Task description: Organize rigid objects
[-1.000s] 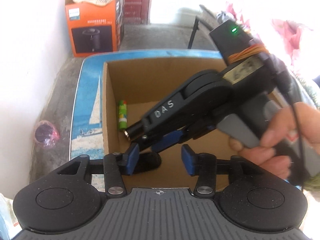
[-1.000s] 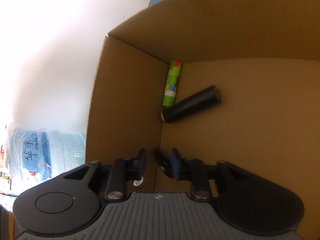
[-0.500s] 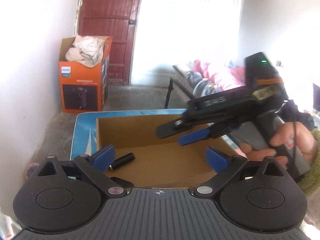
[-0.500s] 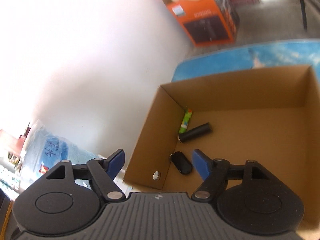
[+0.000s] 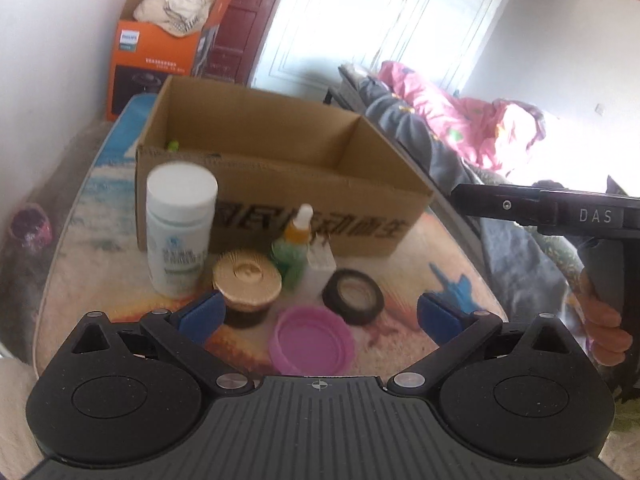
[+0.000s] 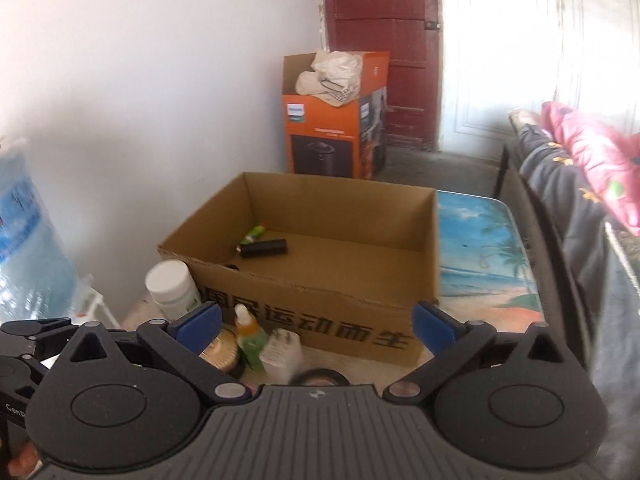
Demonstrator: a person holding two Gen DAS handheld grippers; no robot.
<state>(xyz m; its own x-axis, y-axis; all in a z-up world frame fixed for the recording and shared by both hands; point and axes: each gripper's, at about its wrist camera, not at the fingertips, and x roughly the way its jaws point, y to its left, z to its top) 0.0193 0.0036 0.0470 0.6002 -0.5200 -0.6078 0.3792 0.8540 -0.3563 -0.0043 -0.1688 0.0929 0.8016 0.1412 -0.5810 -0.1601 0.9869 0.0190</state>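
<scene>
Both grippers (image 5: 320, 312) (image 6: 316, 322) now outside box (image 6: 320, 280), empty-jawed.

Room surroundings beyond the sorting area

We list an orange appliance carton (image 6: 320, 132) standing on the floor against the white wall (image 6: 140, 80), its open top stuffed with pale crumpled cloth (image 6: 332, 74); a dark red door (image 6: 384, 40) right behind it; a white panelled door (image 5: 360, 28) next to that, washed out by light; a bed or couch with grey bedding (image 5: 420, 120) and a pink floral quilt (image 5: 460, 116) along the table's far side; a blue shrink-wrapped pack (image 6: 24, 232) by the wall; and a small pink-wrapped item (image 5: 30, 228) on the floor, too blurred for us to identify.
</scene>
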